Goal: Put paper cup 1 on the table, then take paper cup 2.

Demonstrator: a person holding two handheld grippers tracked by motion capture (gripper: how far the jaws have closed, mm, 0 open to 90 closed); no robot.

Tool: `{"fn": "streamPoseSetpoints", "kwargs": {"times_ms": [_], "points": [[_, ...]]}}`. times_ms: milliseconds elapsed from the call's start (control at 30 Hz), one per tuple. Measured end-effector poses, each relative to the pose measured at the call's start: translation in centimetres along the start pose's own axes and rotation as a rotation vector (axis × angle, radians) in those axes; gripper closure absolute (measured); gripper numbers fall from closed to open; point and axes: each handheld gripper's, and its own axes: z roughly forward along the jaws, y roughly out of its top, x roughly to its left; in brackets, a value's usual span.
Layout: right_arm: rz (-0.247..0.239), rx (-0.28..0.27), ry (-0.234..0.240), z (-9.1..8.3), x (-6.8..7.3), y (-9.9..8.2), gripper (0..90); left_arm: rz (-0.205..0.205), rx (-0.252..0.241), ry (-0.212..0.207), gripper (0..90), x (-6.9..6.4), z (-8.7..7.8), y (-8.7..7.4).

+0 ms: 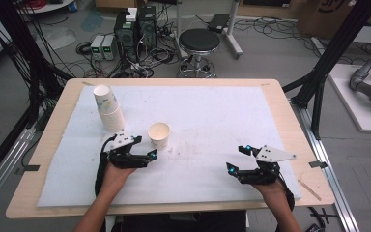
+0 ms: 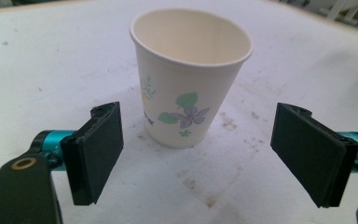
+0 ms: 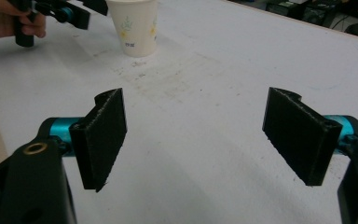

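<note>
A single white paper cup (image 1: 159, 135) with a flower print stands upright on the white sheet (image 1: 212, 111), left of the middle. My left gripper (image 1: 146, 146) sits just in front of it, open; in the left gripper view the cup (image 2: 191, 79) stands beyond the jaws, with my left gripper (image 2: 200, 154) not touching it. A stack of upside-down paper cups (image 1: 108, 108) stands at the left rear. My right gripper (image 1: 235, 158) rests near the front right, open and empty. In the right gripper view, my right gripper (image 3: 205, 140) faces bare sheet, with the cup (image 3: 134, 25) far off.
The wooden table edge (image 1: 29, 198) frames the sheet. The sheet has faint stains near the middle (image 1: 193, 145). Beyond the table are a black stool (image 1: 199, 41), computer boxes (image 1: 135, 29) and cables on the floor. A black frame post (image 1: 328, 63) stands at the right.
</note>
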Motion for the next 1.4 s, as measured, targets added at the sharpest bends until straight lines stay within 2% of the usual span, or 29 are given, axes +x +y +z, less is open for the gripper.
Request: {"fn": "streamPoseSetpoints", "kwargs": {"times_ms": [200,333,467,567,867,1033,1233,1400], "points": [[-0.002,0.002,-0.029,-0.1,-0.3,-0.1,22.2,0.013,-0.149,-0.047,17.1,0.7,-2.6,0.5],[0.005,0.015,-0.06,-0.3,-0.3,-0.1,22.2,0.035,-0.205,-0.043,17.3,1.1,-4.1,0.4],[0.008,0.012,-0.079,-0.5,-0.5,-0.2,22.2,0.007,-0.221,-0.047,17.5,1.6,-4.8,-0.3],[0.016,0.009,-0.087,-0.7,-0.7,-0.1,22.2,0.026,-0.233,-0.049,17.2,1.8,-5.1,-0.4],[0.027,0.005,-0.102,-0.1,-0.8,0.1,22.2,0.015,-0.248,-0.029,17.7,2.3,-6.0,-0.7],[0.018,0.004,-0.098,0.0,-0.8,0.0,22.2,0.014,-0.254,-0.029,17.7,2.3,-6.0,-0.5],[0.029,0.006,-0.1,-0.1,-1.0,-0.1,22.2,0.021,-0.237,-0.034,17.7,2.4,-5.7,-0.6],[0.035,-0.002,-0.103,-0.2,-1.1,-0.1,22.2,0.013,-0.241,-0.035,17.9,2.4,-5.6,-0.7]]}}
